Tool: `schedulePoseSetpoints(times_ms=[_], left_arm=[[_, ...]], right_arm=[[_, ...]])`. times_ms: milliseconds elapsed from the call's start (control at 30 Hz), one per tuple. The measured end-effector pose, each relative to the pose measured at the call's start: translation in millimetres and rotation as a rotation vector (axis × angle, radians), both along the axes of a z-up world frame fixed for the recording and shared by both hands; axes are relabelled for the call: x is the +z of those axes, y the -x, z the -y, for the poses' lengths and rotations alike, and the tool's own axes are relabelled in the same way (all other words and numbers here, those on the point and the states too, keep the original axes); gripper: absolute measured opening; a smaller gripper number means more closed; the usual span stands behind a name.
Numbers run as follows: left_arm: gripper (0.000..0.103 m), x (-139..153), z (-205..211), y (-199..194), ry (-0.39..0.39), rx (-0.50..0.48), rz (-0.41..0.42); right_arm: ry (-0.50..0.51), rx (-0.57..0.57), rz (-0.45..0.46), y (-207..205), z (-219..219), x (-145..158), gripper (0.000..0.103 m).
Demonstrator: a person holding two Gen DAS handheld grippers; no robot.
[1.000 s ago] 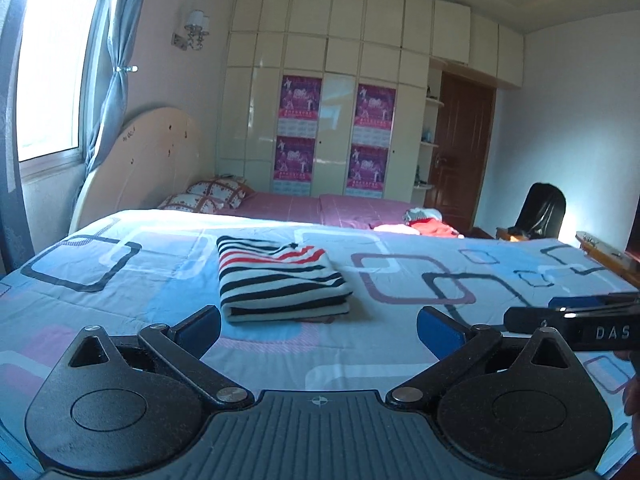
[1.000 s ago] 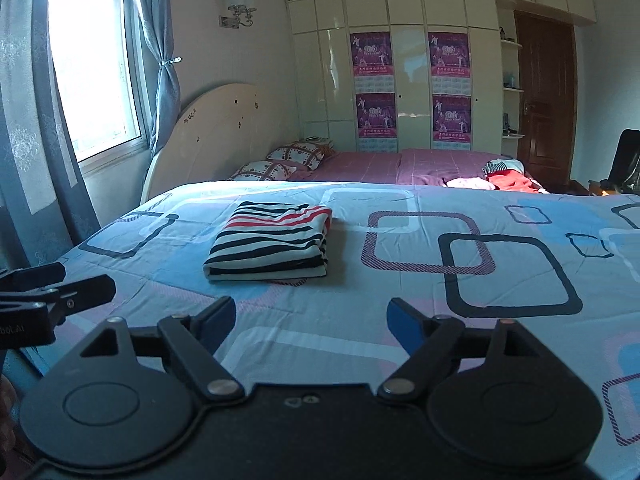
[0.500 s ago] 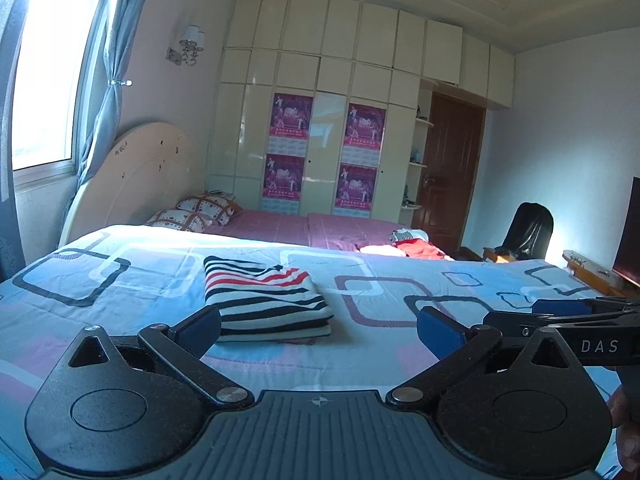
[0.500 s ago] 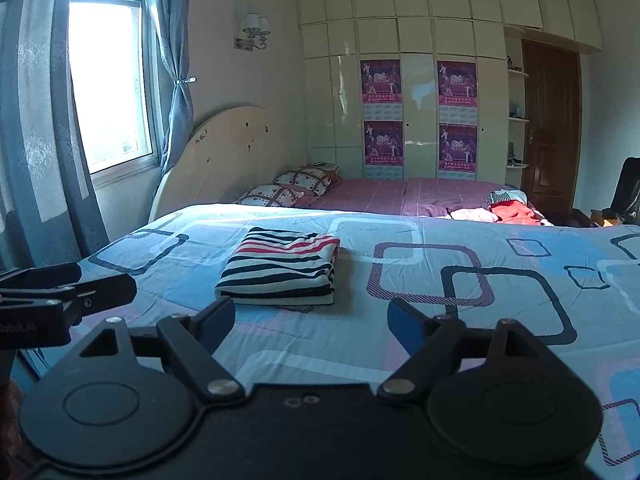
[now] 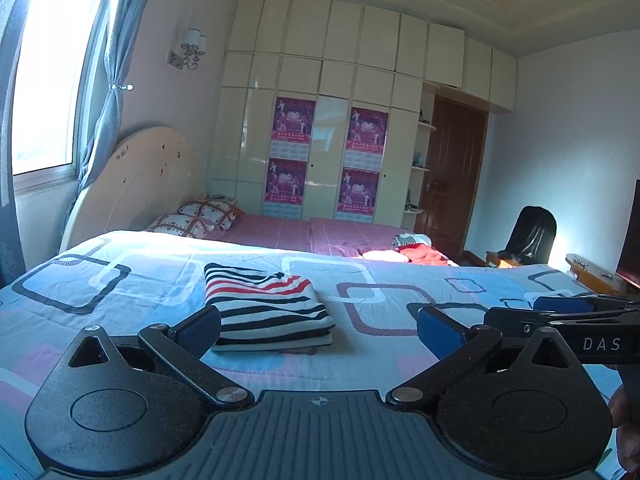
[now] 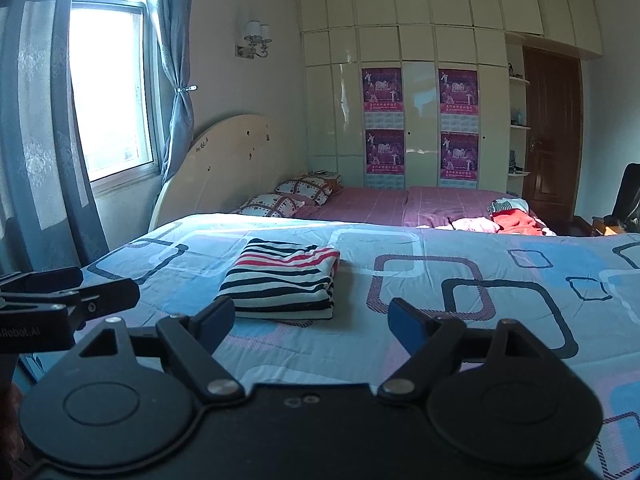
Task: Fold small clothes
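Lying flat on quilt (image 5: pixel 400 364): folded striped shirt (image 5: pixel 264 304), soft rectangular stack.

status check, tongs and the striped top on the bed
Left tongs open, empty. Right tongs open, empty. Striped top folded on quilt, untouched. Nothing in the way.

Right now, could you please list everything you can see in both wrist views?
striped garment: one, black, white and red, folded, on the quilt.
quilt: one, blue with squares, foreground.
pillows: two, checked, at the headboard.
headboard: one, cream, by the window.
posters: four, purple, on the wardrobe.
loose clothes: small pile, red and white, on the pink bed.
chair: one, black, near the door.
left gripper: jaws open, empty.
right gripper: jaws open, empty.
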State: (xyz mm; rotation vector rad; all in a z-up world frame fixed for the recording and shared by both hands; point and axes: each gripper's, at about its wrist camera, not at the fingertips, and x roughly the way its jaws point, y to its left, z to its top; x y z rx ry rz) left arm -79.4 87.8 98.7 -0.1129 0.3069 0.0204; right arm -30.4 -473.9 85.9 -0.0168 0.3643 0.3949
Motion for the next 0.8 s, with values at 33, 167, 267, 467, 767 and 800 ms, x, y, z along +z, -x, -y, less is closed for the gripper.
schedulePoseSetpoints(times_ms=[33, 167, 267, 467, 767, 800], left_arm=[[0.103, 0.7, 0.3, -1.1, -0.001, -0.001, 0.001], [0.103, 1.0, 1.0, -1.4, -0.005, -0.007, 0.003], [0.103, 1.0, 0.9, -1.1, -0.004, -0.01, 0.004], [0.103, 1.5, 1.8, -0.6, -0.003, -0.014, 0.006], [0.103, 2.0, 1.1, -1.4, -0.002, -0.016, 0.006], [0.103, 2.1, 0.4, -1.3, 0.002, -0.013, 0.009]], right_arm=[[-0.002, 0.0, 0.002, 0.4, 0.3, 0.5, 0.083], [-0.006, -0.01, 0.006, 1.4, 1.6, 0.3, 0.083], [-0.007, -0.015, 0.007, 1.7, 2.0, 0.6, 0.083], [-0.007, -0.015, 0.01, 2.1, 1.4, 0.6, 0.084], [-0.008, -0.015, 0.01, 2.7, 0.7, -0.5, 0.084], [-0.005, -0.015, 0.01, 2.7, 1.1, -0.4, 0.084]])
